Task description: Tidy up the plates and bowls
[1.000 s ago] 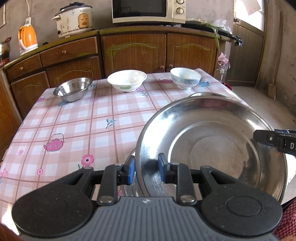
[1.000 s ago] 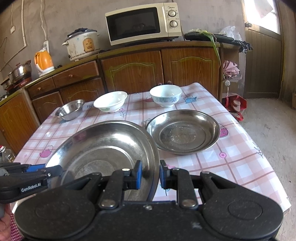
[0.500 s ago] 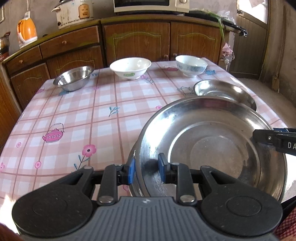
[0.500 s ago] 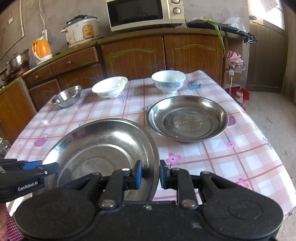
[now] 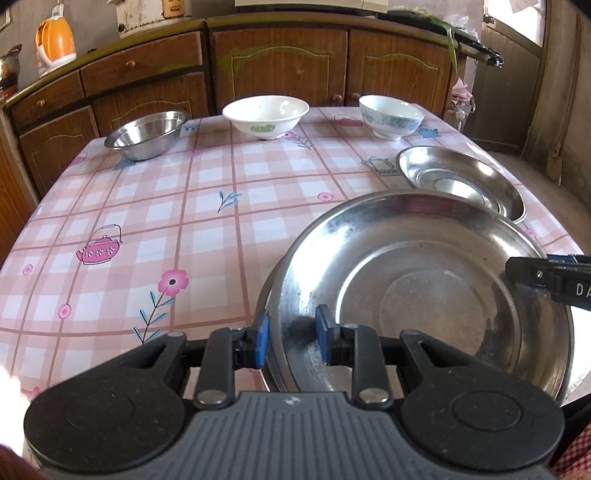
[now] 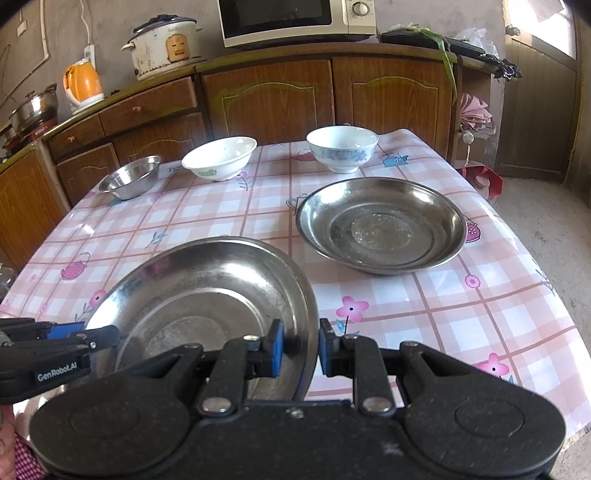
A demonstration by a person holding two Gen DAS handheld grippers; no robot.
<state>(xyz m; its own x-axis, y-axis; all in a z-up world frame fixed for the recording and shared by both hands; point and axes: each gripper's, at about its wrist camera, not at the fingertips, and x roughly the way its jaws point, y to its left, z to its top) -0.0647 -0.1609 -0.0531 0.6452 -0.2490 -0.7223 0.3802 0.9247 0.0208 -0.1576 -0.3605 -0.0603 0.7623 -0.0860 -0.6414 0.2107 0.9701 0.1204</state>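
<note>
Microwave (image 6: 295, 18) top cropped; second steel plate (image 5: 461, 181) near rim hidden.

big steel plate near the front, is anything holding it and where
Yes: the big steel plate is held by both grippers, the left gripper and right gripper pinching opposite sides of its rim.

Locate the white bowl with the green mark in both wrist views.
Left wrist: white bowl at top centre, on the table's far edge.
Right wrist: white bowl upper left of centre.
Shared landmark: the small steel bowl just to its left.
</note>
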